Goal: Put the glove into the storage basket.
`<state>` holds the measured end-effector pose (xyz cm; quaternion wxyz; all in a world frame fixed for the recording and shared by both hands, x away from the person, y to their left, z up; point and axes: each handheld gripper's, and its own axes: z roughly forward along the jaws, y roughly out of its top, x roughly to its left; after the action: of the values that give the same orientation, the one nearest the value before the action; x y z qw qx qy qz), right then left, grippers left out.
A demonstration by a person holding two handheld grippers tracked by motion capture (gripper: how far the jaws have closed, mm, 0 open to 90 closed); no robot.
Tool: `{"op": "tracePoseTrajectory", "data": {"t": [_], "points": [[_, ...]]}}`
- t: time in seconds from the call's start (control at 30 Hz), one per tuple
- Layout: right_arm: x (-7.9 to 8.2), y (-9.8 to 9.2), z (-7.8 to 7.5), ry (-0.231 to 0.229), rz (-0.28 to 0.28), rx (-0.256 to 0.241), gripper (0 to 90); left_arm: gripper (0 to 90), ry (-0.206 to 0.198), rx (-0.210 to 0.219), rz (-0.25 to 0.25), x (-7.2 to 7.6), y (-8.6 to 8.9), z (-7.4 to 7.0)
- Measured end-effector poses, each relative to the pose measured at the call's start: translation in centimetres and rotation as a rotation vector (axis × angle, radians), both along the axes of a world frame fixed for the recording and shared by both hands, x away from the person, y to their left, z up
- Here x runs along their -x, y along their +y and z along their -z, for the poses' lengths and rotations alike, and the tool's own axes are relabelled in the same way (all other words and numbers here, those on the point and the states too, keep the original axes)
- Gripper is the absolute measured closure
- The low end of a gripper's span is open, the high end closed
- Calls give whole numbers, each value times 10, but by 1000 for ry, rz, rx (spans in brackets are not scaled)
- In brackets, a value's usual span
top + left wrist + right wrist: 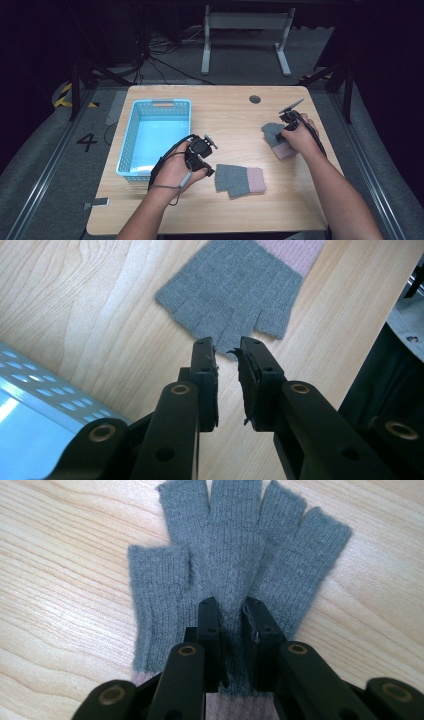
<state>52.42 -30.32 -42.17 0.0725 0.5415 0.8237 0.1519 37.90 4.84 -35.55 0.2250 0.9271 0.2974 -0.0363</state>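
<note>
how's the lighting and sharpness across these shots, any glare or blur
High view: table evenly lit, surroundings nearly black, a pale sheen on the basket floor, overall soft. Left gripper view: the glove knit is sharp, the left claw close and darker, the basket corner washed pale. Right gripper view: even light, the other glove crisp, the right claw slightly soft.

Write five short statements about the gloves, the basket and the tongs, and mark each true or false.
1. The blue plastic basket holds a glove. False: it is empty.
2. Two grey knitted fingerless gloves lie on the wooden table. True.
3. The right tongs sit over the right-hand glove. True.
4. The left tongs grip the near glove. False: their jaws stand apart, just short of it.
5. The gloves have green cuffs. False: pink.
</note>
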Motion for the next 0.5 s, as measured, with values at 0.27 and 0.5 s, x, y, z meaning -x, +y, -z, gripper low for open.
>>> {"op": "tracePoseTrajectory", "data": {"t": [0.27,0.5], "points": [[4,-8,-11,-15,-12,-49,810,778,1,12,-12,0,2,-1],[16,-12,-35,-62,-48,-78,809,778,-1,9,-8,1,1,-2]]}}
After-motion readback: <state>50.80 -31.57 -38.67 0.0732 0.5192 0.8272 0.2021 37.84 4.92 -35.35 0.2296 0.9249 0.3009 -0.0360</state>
